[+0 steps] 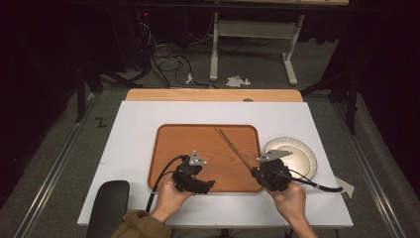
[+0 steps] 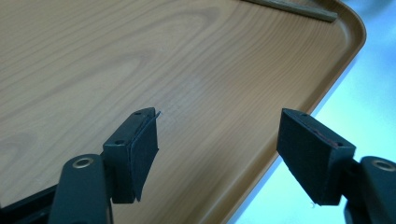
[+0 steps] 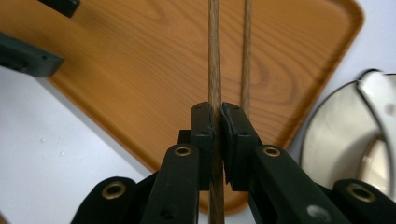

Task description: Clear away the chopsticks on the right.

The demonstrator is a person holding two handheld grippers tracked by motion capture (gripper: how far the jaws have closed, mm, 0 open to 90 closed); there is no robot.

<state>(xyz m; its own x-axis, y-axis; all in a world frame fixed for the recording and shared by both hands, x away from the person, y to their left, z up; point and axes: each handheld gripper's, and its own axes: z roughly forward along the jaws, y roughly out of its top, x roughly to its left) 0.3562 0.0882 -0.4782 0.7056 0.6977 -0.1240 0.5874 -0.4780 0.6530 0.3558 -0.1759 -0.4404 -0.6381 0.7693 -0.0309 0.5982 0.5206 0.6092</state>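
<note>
A: Right gripper (image 3: 217, 122)?
B: Jaws pinched on one thin dark wooden chopstick (image 3: 214, 56); a second chopstick (image 3: 246, 51) runs just beside it, both slanting over the rounded orange-brown wooden tray (image 1: 171, 148).
A: Left gripper (image 2: 219, 140)?
B: Jaws spread wide, holding nothing, above the tray's near right edge. Round white plate (image 1: 302, 158) sits right of the tray.

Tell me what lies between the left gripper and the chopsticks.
Only bare tray wood lies between the left gripper and the chopsticks, as the high view shows.
</note>
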